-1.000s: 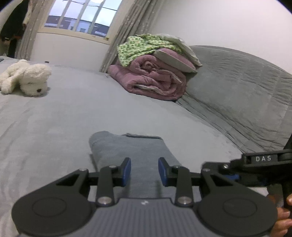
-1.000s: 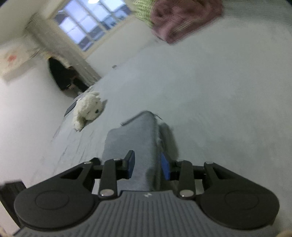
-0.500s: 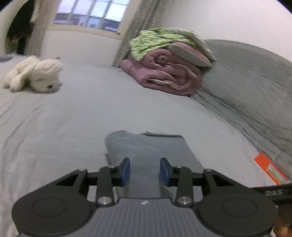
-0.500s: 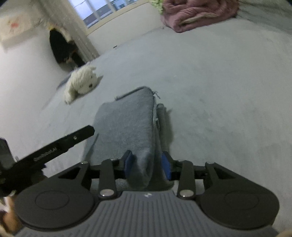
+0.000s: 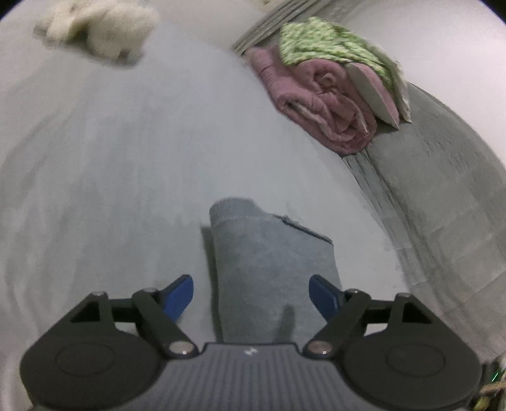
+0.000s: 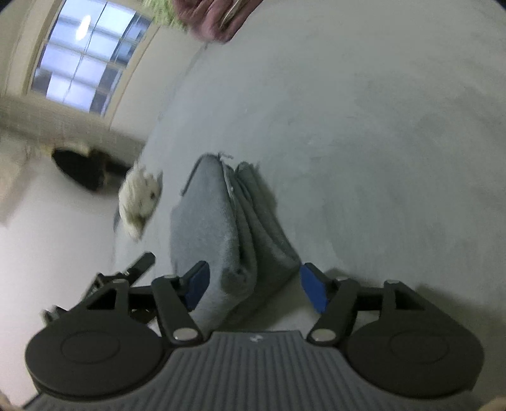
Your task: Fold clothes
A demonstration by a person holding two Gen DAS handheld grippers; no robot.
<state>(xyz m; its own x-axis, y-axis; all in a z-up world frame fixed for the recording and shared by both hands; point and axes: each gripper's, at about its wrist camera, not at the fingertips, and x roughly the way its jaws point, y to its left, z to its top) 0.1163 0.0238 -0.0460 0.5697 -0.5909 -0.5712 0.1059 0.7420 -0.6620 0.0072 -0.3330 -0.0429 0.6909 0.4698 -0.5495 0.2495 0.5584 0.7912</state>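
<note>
Left gripper [image 5: 251, 292] seen low in frame, jaws spread wide, nothing held. Right gripper [image 6: 254, 286] likewise spread wide, straddling near end of folded grey garment [image 6: 221, 227], not clamped. Garment laid on grey bed [image 5: 126, 158], centre frame. Plush toy [image 5: 101, 23] upper left. Pink blanket [image 5: 322, 101] upper right, green cloth [image 5: 329, 44] on top.

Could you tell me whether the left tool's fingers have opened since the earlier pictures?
Yes. The left tool now stands wide open, its blue fingers spread to either side of the folded grey garment.
</note>
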